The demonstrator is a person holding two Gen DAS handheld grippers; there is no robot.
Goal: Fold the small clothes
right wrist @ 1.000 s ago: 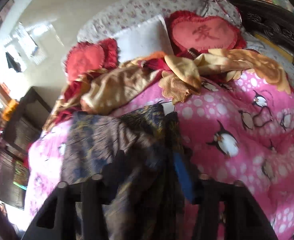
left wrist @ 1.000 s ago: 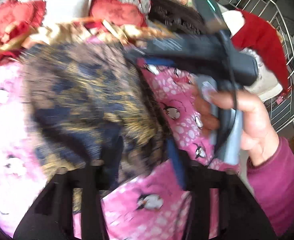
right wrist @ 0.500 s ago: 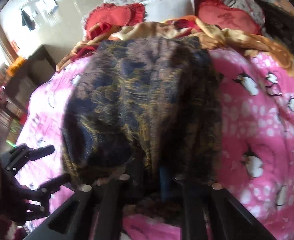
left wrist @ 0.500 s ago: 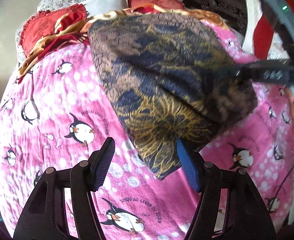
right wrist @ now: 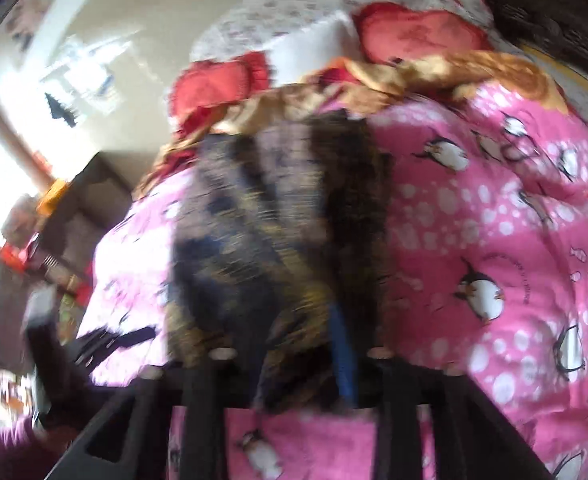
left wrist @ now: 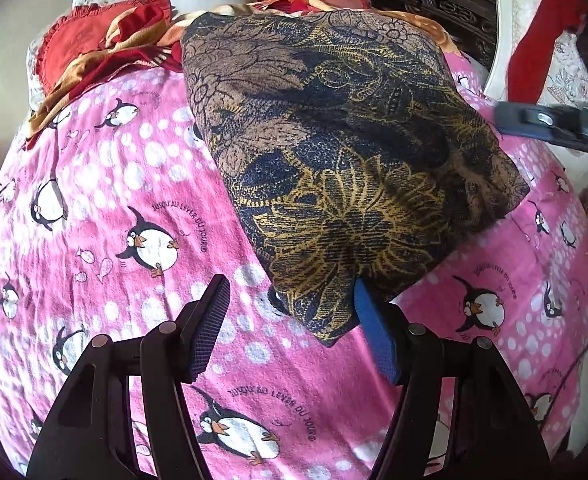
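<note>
left gripper [left wrist: 290,328] agape, holding nothing; right gripper [right wrist: 294,360] just opening, cloth between its fingers, grip unclear; square the patterned garment [left wrist: 334,152] along pink penguin blanket [left wrist: 114,208] edge before pressing flat

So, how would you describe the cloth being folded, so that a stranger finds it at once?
On the pink penguin bedspread, look in the middle, in front of the red pillows. The folded cloth lies there: dark blue with gold and brown flowers, the only dark piece on the bed.
</note>
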